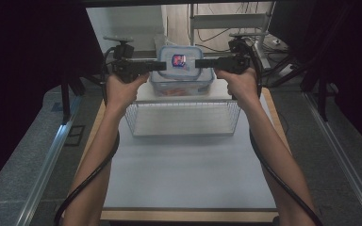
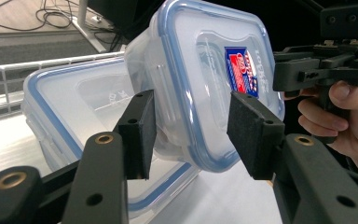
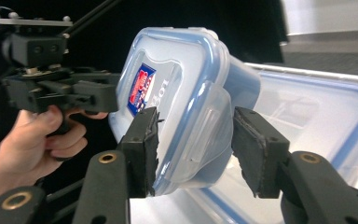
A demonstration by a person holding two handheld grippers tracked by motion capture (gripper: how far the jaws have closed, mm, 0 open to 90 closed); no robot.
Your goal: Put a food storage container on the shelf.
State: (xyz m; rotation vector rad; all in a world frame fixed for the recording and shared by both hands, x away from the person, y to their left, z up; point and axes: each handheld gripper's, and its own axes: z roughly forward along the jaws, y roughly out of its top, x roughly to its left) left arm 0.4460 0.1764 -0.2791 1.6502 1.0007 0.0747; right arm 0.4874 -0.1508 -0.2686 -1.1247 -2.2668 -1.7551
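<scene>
Both sets of tongs, the left gripper [image 2: 191, 135] and right gripper [image 3: 196, 149], stand spread around the small clear blue-rimmed lidded plastic box [image 1: 179, 61] at upper centre, so part them evenly, letting it settle onto the larger clear blue-rimmed plastic container [image 1: 181, 84] below.

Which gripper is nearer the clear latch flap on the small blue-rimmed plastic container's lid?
Right. The right gripper straddles the latch flap; the left gripper is at the opposite edge of the lid.

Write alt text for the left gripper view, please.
A small clear container with a blue-rimmed lid and a red-and-blue label sits tilted between the left gripper's two black jaws, above a larger lidded container on the white surface. At right, a hand holds the right gripper at the small container's far side.
</scene>
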